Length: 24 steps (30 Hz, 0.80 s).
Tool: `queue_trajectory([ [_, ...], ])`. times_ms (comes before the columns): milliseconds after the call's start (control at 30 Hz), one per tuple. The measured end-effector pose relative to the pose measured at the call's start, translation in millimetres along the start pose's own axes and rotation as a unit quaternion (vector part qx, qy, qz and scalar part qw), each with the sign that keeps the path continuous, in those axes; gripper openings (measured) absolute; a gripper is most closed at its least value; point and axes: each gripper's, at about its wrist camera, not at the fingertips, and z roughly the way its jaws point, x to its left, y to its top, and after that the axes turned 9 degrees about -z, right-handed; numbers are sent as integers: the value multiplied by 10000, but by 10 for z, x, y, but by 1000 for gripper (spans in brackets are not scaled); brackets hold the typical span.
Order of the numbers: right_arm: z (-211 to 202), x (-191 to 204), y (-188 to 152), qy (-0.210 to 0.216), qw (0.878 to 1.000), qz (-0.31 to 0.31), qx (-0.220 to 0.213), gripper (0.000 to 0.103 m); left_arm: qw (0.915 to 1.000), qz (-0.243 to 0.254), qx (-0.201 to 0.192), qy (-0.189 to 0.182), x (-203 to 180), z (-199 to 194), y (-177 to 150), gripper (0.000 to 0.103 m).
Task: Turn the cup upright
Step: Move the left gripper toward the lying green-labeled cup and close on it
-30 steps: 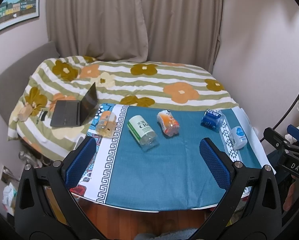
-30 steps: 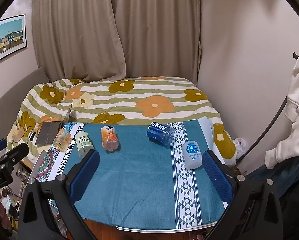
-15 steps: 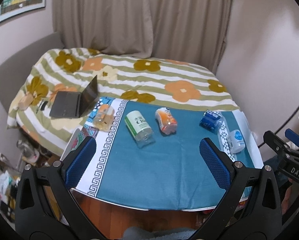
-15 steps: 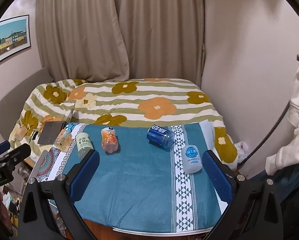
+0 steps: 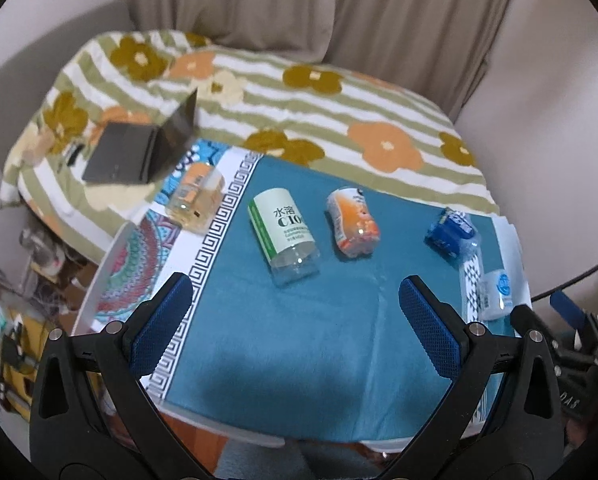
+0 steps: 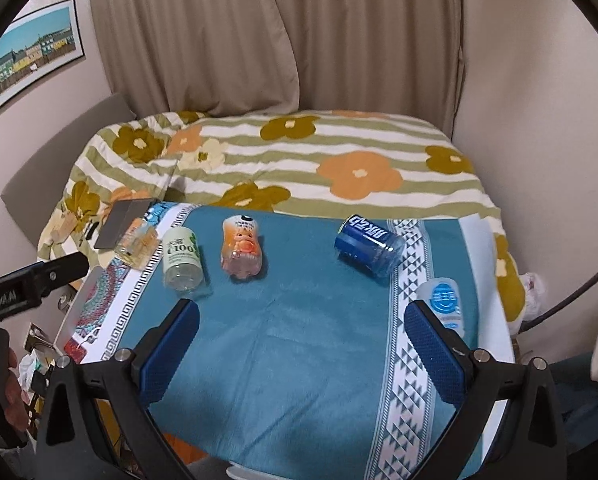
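1. Five cups lie on their sides on the teal cloth (image 6: 299, 344): yellow (image 5: 195, 200), green (image 5: 285, 236), orange (image 5: 353, 222), blue (image 6: 369, 246), white (image 6: 445, 304).
2. Left gripper (image 5: 295, 328) spread wide, empty.
3. Right gripper (image 6: 299, 348) spread wide, empty.

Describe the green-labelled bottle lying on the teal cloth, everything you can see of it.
The green-labelled bottle looks like clear plastic with a white and pale green wrap label printed with dark characters and "C100". It lies on its side on the teal cloth, its clear end pointing toward the cameras. It looks empty, though that is hard to confirm. The orange bottle lies apart on its right. Neither gripper touches it.
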Motion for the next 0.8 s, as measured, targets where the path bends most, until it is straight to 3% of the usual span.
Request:
queue_trajectory([
  [367,878,54,266,25,9975,115,699,102,9928,-362,1144,-47,158,1187,520,103],
  [533,1193,49,269,-288,9944,196,999,102,9844,-519,1680,-8,207,1619,562,103],
  [800,1552,13,197,-317,9875,454,1476,102,9724,-650,2242,0,250,2094,539,103],
])
